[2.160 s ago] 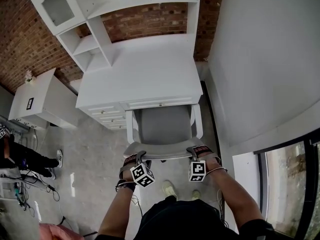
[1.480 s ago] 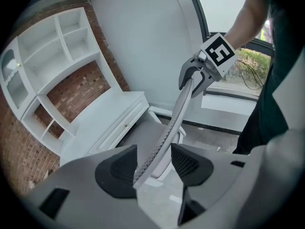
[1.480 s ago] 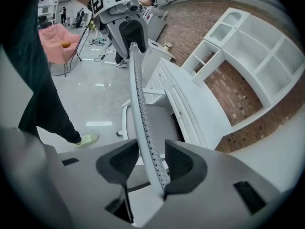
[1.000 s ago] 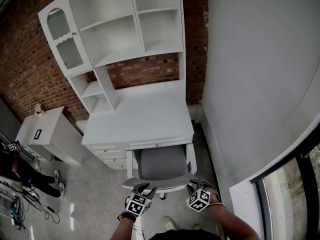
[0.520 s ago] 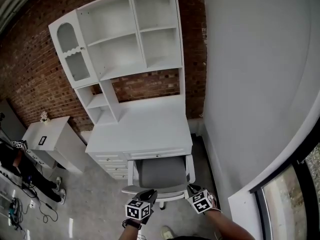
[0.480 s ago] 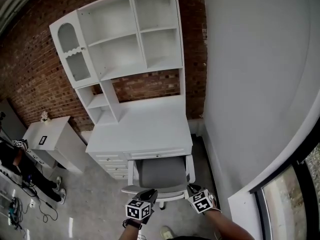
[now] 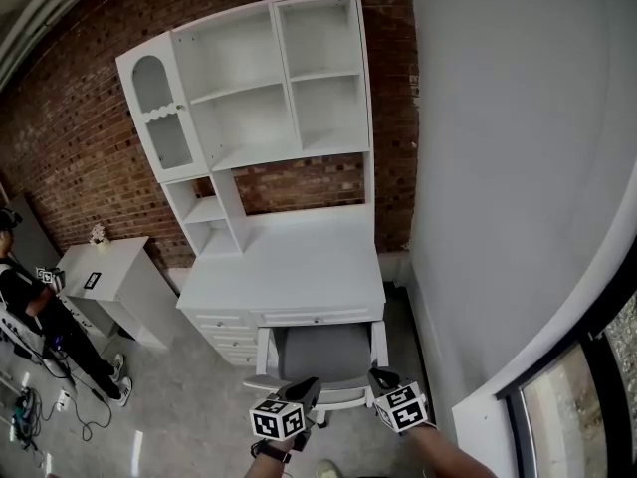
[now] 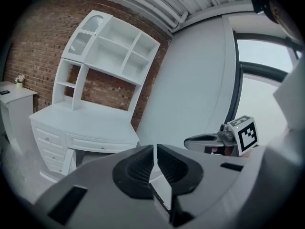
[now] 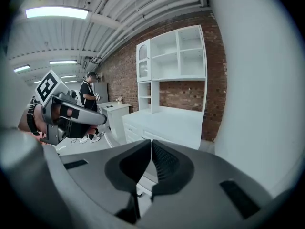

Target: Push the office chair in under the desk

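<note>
Office chair (image 7: 318,355) seat is tucked under the table (image 7: 284,267) front edge. Left gripper (image 7: 309,388) jaws have just been closing, now a slit apart and empty. Right gripper (image 7: 379,376) jaws are together and empty.

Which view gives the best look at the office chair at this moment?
The head view: it shows the office chair from above, grey seat and white arms, up against the desk. In both gripper views only slivers of it show past the jaws.
</note>
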Demonstrator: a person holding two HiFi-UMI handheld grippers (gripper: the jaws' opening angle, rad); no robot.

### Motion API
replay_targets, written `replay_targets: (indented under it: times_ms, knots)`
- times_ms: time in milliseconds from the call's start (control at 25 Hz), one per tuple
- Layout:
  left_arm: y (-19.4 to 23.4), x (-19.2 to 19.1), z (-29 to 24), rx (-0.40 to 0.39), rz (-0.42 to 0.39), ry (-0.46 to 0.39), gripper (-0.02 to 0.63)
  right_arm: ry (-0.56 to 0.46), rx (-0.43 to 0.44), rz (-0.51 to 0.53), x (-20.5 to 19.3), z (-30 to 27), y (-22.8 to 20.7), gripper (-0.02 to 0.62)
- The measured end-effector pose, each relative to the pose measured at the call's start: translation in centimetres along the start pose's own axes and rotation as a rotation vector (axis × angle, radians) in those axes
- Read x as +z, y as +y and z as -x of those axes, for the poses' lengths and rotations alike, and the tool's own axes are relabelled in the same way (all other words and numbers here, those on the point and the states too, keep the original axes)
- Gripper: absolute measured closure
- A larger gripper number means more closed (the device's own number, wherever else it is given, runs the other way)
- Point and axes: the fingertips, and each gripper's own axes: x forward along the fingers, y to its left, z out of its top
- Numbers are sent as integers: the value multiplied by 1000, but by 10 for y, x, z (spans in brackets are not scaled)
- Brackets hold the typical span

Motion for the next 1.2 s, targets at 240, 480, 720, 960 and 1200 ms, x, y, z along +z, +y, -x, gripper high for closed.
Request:
replay_targets:
  times_ms: [240, 480, 720, 960, 1200]
  knots:
    - [-17, 36, 12, 11, 8, -72, 583, -128, -3, -22, 50, 20, -1, 588]
    - [-31, 83, 29, 72, -35, -187, 588, -246, -12, -24, 93, 44, -5, 588]
    - [-42, 125, 62, 107, -90, -271, 592, -331, -40, -38, 126, 70, -20, 589]
    - [-49, 153, 82, 110, -117, -338, 595, -398, -51, -48, 157, 92, -31, 591]
    - [-51, 163, 86, 109, -117, -364, 598, -424, -43, -36, 170, 102, -31, 591]
